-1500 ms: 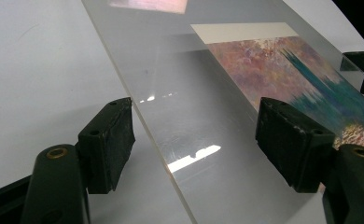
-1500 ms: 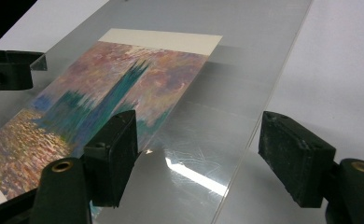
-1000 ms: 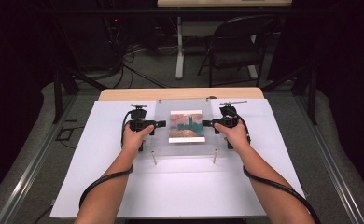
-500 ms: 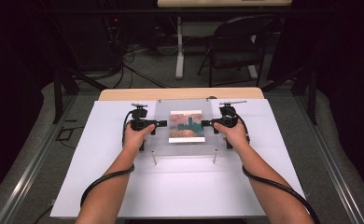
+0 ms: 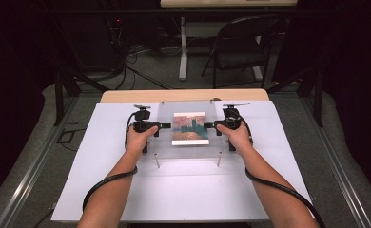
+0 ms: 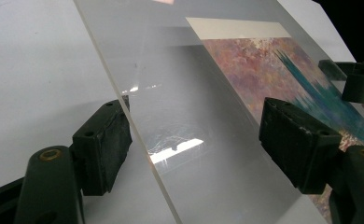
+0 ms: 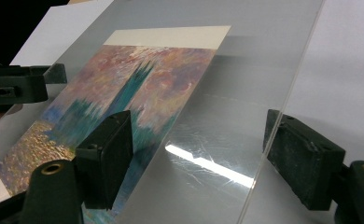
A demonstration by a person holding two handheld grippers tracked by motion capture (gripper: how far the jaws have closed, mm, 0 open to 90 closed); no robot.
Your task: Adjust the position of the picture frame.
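A clear acrylic sheet (image 5: 167, 142) lies flat over a colourful painted picture (image 5: 190, 128) on the white board. My left gripper (image 5: 164, 126) reaches in from the sheet's left edge, my right gripper (image 5: 208, 126) from its right edge. In the left gripper view the sheet's edge (image 6: 138, 135) runs between the two jaws of the left gripper (image 6: 194, 135), with a gap on both sides. In the right gripper view the sheet's edge (image 7: 264, 140) likewise passes between the spread jaws of the right gripper (image 7: 201, 140). The picture (image 7: 138, 84) shows through the sheet.
Two small upright pegs (image 5: 157, 161) (image 5: 218, 159) stand at the sheet's near corners. The white board (image 5: 188, 194) lies on a wooden table (image 5: 183, 95). A folding chair (image 5: 243, 42) and floor cables sit beyond. Metal rails run along both sides.
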